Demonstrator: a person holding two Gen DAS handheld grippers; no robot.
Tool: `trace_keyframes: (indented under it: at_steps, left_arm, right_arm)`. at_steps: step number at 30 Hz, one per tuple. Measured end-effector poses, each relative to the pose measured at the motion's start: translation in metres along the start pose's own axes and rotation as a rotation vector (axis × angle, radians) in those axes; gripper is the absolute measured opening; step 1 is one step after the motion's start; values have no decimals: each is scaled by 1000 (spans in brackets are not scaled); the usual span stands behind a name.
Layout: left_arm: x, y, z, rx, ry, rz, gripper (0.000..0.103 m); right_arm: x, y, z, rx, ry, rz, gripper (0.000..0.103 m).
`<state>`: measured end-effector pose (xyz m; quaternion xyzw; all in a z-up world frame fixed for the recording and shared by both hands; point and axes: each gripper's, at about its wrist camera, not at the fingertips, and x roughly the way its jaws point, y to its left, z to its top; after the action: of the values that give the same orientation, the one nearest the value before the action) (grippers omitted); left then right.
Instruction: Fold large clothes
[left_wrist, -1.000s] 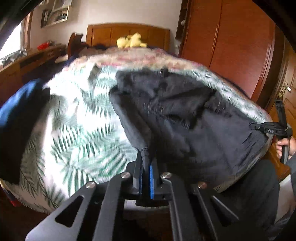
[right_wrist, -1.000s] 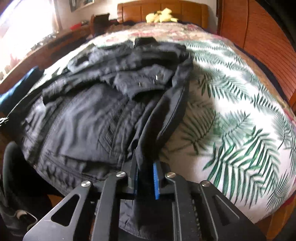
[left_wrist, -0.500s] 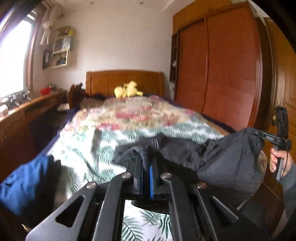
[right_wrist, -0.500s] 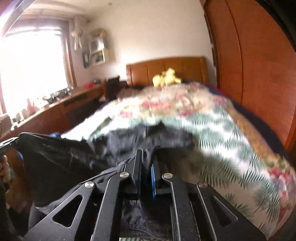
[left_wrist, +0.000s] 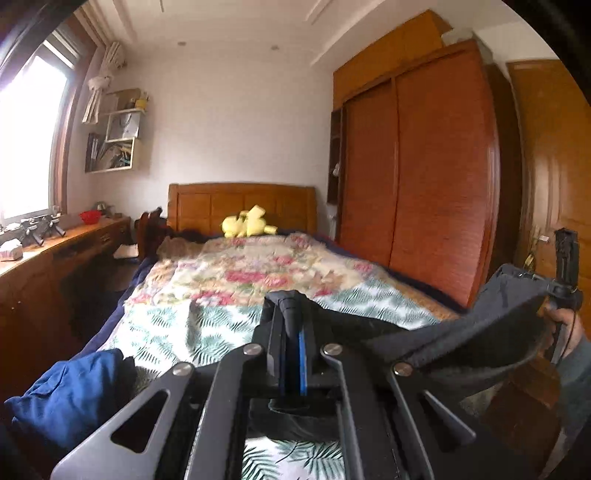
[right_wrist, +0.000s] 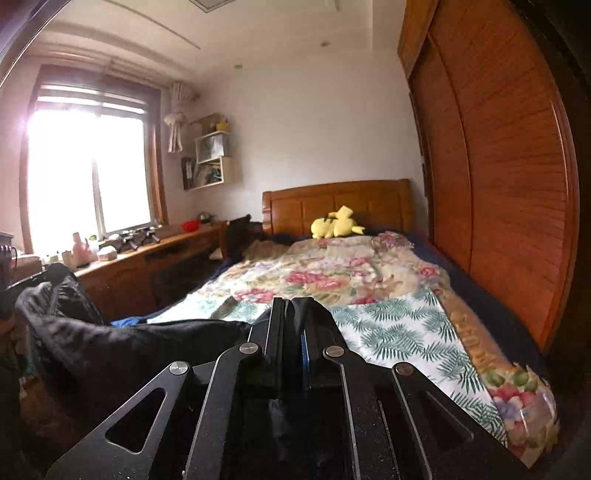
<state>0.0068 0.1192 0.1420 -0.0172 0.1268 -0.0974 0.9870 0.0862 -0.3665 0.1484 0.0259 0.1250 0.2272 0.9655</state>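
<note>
Both claws were pressed together on cloth: the left claw (left_wrist: 291, 332) pinched one edge of the black garment (left_wrist: 461, 343), and the right claw (right_wrist: 295, 332) pinched another part of its edge, so the garment hung slack between them over the foot of the bed (left_wrist: 258, 280), sagging in the middle. It looked soft and limp, probably fairly heavy for cloth since the span drooped, and not slippery; corners or hems seemed the sensible places to hold, as thin edges could slide out of a narrow pinch. A blue garment (left_wrist: 70, 395) lay at the near left edge of the bed and might get in the way when laying the black one flat. A yellow plush toy (left_wrist: 247, 225) sat well apart by the headboard, and the wardrobe (left_wrist: 417, 177) stood close on the right.
</note>
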Motion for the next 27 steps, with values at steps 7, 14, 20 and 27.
trace_keyframes:
  at_steps: [7, 14, 20, 27]
  left_arm:
    - [90, 23, -40, -19, 145, 58, 2]
    - [164, 45, -52, -41, 201, 83, 2]
    - [227, 53, -59, -27, 254, 100, 2]
    - [263, 57, -80, 0, 313, 98, 2]
  right_arm:
    - [68, -15, -50, -6, 167, -38, 5]
    - [150, -48, -82, 5, 238, -109, 5]
    - [211, -75, -88, 26, 254, -132, 5]
    - [260, -92, -115, 30, 323, -134, 5]
